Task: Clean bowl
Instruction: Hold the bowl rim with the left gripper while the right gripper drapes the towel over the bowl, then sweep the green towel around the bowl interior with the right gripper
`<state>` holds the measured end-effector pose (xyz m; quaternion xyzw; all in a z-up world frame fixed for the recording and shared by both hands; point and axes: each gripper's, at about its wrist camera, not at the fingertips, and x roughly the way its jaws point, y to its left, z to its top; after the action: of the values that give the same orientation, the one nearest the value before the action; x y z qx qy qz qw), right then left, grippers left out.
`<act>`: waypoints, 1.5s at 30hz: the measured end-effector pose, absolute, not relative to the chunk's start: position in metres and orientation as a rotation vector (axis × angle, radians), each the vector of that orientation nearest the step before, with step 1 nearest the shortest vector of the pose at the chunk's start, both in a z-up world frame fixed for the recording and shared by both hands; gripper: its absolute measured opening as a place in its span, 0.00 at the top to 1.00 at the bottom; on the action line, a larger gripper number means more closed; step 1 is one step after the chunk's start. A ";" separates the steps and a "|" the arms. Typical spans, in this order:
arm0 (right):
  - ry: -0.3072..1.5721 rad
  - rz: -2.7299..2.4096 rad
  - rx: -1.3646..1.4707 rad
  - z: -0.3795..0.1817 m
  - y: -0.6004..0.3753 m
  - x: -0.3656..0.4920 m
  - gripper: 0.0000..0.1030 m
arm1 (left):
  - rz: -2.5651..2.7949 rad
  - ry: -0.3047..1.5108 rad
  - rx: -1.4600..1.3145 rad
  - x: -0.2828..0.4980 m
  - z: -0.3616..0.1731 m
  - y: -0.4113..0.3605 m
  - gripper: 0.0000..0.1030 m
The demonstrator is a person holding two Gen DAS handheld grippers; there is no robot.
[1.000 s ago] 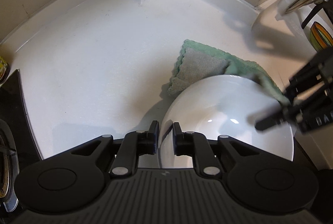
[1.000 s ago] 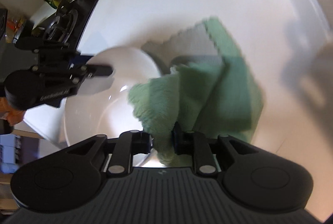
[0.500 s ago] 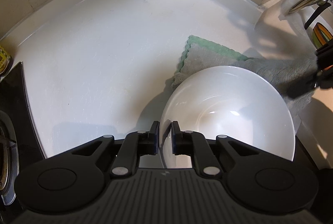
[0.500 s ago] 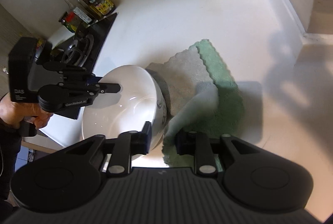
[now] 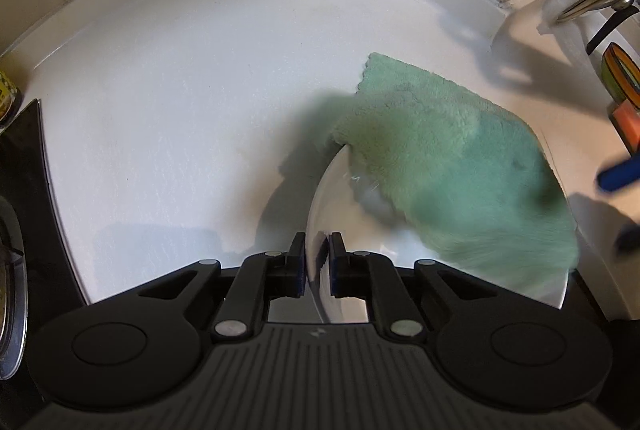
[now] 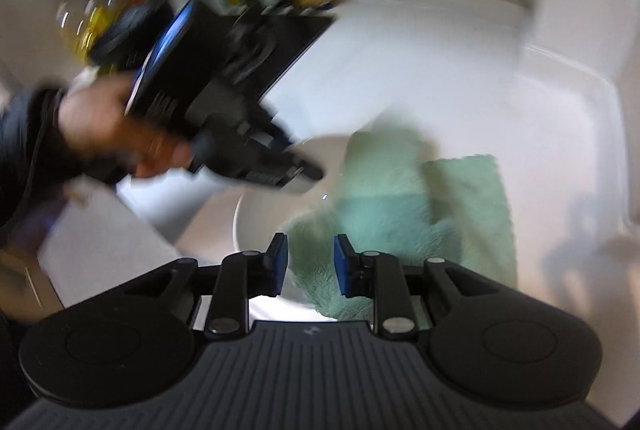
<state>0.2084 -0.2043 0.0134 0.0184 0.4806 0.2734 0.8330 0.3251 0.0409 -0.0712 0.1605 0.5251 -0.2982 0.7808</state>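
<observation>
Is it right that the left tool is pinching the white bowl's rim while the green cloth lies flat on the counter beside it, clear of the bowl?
Not quite. The left tool does pinch the rim of the white bowl, but the green cloth is not clear of it: the left wrist view shows it draped over the rim and into the bowl, with only its far part on the counter.

Bare white counter (image 5: 168, 134) lies open left of the bowl (image 5: 340, 190); green cloth (image 5: 452, 166) covers its right.
</observation>
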 end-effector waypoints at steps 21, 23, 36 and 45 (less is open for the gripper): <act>1.263 0.755 -0.689 -0.071 -0.132 0.312 0.86 | -0.782 1.145 0.435 0.338 -0.075 0.033 0.91; 1.274 0.731 -0.628 -0.070 -0.138 0.312 0.88 | -0.752 1.150 0.397 0.337 -0.076 0.035 0.91; 1.386 0.356 0.272 -0.099 -0.222 0.260 0.85 | -0.644 1.098 0.275 0.320 -0.079 0.038 0.86; 1.288 0.627 -0.437 -0.075 -0.163 0.278 0.87 | -0.745 1.105 0.443 0.333 -0.069 0.030 0.89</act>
<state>0.2782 -0.1631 -0.0754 -0.1985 0.5857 0.2848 0.7324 0.3332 0.0296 -0.0690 0.2038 0.5080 -0.3425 0.7636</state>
